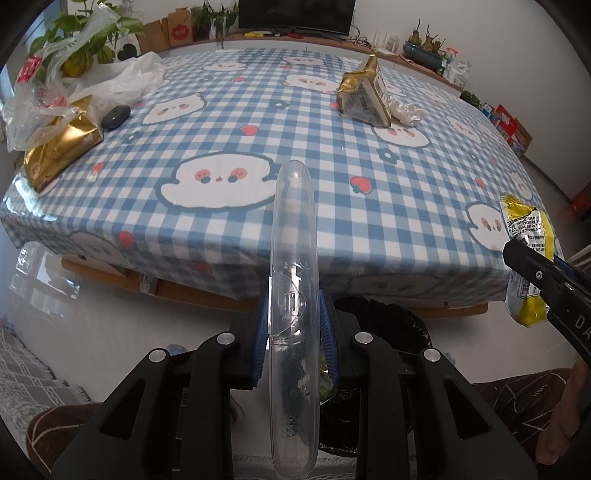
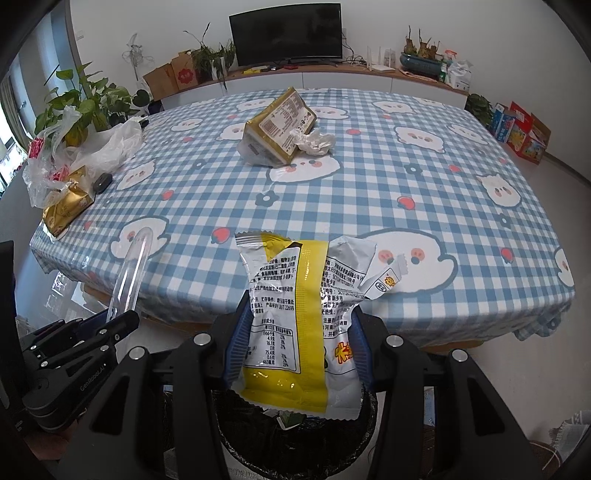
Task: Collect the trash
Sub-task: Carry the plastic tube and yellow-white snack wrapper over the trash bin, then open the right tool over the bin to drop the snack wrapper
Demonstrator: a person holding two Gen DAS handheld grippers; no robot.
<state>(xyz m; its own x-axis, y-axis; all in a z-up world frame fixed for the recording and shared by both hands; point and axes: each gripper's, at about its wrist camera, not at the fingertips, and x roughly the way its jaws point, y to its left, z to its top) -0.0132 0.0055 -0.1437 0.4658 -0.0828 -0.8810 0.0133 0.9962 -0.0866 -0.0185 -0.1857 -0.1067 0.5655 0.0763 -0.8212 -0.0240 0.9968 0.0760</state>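
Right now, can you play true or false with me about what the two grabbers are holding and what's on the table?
1. The left gripper holds a clear plastic case. True.
2. The right gripper is empty. False: it is shut on a yellow and silver snack wrapper.
3. A bin with a black liner sits below the wrapper. True.
4. The crumpled white tissue lies on the floor. False: it lies on the checked tablecloth, touching a gold package.
5. The television at the back is showing a cartoon. False: its screen is dark.
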